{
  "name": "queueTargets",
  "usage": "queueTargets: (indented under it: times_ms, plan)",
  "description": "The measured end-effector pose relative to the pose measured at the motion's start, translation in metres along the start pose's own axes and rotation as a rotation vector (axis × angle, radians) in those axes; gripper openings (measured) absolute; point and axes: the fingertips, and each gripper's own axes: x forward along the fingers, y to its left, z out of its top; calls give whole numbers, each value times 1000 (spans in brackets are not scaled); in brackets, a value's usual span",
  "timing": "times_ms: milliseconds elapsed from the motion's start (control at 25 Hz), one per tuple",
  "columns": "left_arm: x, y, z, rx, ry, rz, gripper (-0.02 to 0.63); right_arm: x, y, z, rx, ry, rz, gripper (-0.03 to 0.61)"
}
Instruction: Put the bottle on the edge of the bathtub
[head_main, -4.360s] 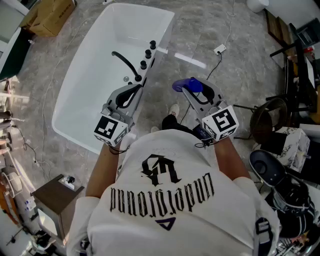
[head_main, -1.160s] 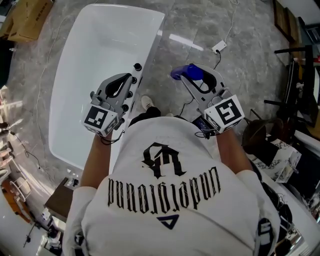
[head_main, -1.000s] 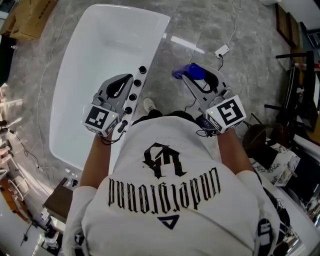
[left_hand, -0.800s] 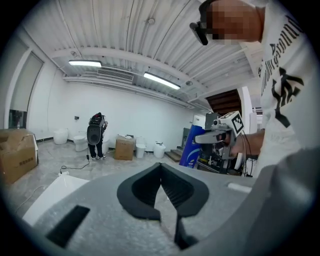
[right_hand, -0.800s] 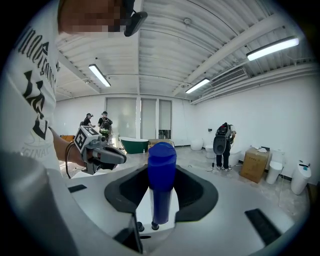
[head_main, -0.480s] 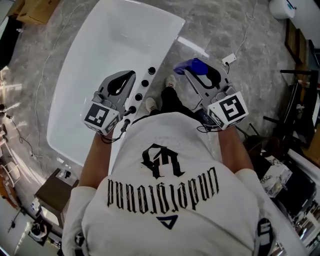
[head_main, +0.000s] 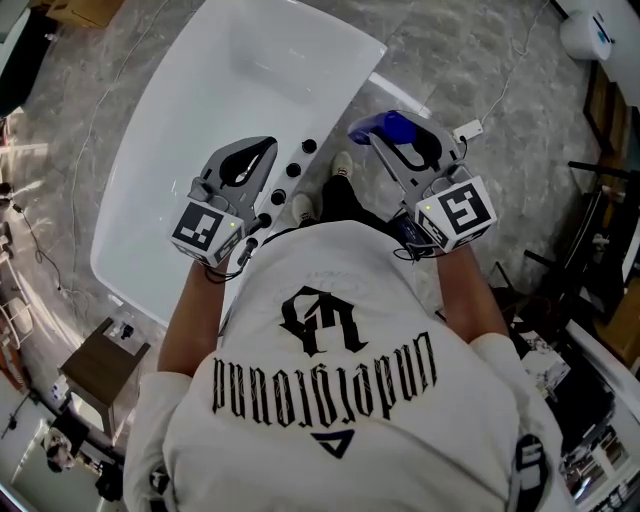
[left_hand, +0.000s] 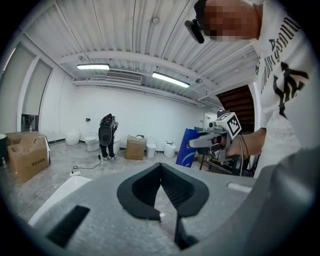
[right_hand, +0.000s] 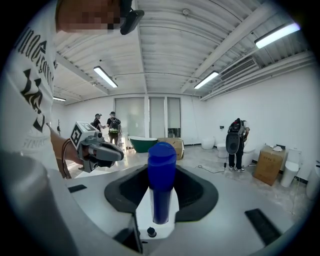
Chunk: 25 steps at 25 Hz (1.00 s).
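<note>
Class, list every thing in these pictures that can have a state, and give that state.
left tongs, shut, nothing between them.
right tongs, shut on the bottle.
bottle, cap on, held beside the tub, not yet set down.
bathtub, empty, no bottle on its edge.

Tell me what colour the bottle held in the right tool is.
Deep blue: the blue plastic bottle shows best in the right gripper view.

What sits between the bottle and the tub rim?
Head view: only the person's shoe and bare grey floor lie between the held bottle and the bathtub rim.
</note>
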Motion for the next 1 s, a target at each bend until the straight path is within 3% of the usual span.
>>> queueTargets:
  times_ms: [520, 760, 1000]
  plan:
    - [71, 14, -9, -29, 56, 27, 15, 30, -65, -19, -7, 40, 84, 158]
    - [91, 32, -15, -42, 76, 48, 15, 53, -76, -30, -57, 66, 121, 158]
    - [118, 49, -27, -52, 92, 54, 15, 75, -92, -50, -40, 85, 139, 158]
